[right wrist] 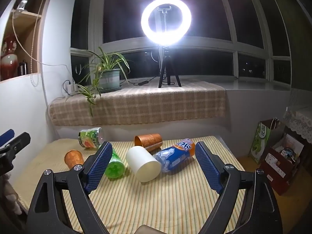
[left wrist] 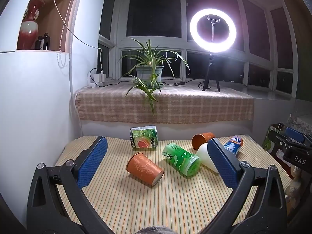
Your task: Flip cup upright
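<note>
The left gripper (left wrist: 157, 159) is hovering above the near part of the striped-cloth worktop (left wrist: 156, 204), its blue-padded jaws standing wide open and gripping nothing. The right gripper (right wrist: 154, 164) is hovering likewise, its jaws also spread wide and empty.

Three cups are lying on their sides on the worktop. The orange patterned paper cup (left wrist: 144, 168) is resting between the left gripper's jaws in the left wrist view, its mouth facing the rear left. The plain white paper cup (right wrist: 143, 163) is lying near the centre, between the right gripper's jaws in the right wrist view, its base facing the camera. The second orange patterned cup (right wrist: 149, 139) is lying just behind the white cup, its mouth pointing left.

The green cylindrical drink can (left wrist: 181, 159) is lying between the first orange cup and the white cup. The blue and orange plastic bottle (right wrist: 175, 156) is lying just beside the white cup on its right; contact cannot be confirmed. The crumpled green bottle with a grapefruit label (left wrist: 144, 138) is lying at the rear edge.

A lit ring light on a tripod (right wrist: 165, 20) and a potted spider plant (left wrist: 149, 68) are standing on the cloth-covered windowsill (left wrist: 165, 105).
</note>
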`<state>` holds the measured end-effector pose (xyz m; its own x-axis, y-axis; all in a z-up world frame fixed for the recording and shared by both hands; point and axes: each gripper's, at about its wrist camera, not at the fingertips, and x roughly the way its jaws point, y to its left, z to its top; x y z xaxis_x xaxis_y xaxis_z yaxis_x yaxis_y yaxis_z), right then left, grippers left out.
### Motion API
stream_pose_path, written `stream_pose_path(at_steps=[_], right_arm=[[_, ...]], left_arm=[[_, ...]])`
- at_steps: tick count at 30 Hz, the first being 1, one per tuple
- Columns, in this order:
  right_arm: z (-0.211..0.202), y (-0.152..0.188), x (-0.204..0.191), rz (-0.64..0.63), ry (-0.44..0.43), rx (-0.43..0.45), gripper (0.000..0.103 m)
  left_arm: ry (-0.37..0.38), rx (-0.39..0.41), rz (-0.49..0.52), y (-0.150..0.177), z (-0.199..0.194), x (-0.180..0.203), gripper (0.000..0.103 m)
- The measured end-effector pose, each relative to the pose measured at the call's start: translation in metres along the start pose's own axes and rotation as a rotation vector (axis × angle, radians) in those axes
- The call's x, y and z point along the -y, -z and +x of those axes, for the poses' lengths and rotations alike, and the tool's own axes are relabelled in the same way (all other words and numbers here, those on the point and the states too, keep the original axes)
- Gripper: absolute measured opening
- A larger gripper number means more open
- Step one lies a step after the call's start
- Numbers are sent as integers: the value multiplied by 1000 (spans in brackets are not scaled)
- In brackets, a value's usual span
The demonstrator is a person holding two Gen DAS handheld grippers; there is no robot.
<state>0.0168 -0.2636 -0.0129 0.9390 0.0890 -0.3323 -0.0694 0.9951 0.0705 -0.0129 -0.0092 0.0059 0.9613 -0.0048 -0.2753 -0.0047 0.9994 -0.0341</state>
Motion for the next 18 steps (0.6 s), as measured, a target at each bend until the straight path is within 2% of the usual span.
stream_pose_path(at_steps=[18], right_arm=[[6,2,0,6,-3,-24,87]], left_arm=[[2,-6,0,1,5,-3,103]])
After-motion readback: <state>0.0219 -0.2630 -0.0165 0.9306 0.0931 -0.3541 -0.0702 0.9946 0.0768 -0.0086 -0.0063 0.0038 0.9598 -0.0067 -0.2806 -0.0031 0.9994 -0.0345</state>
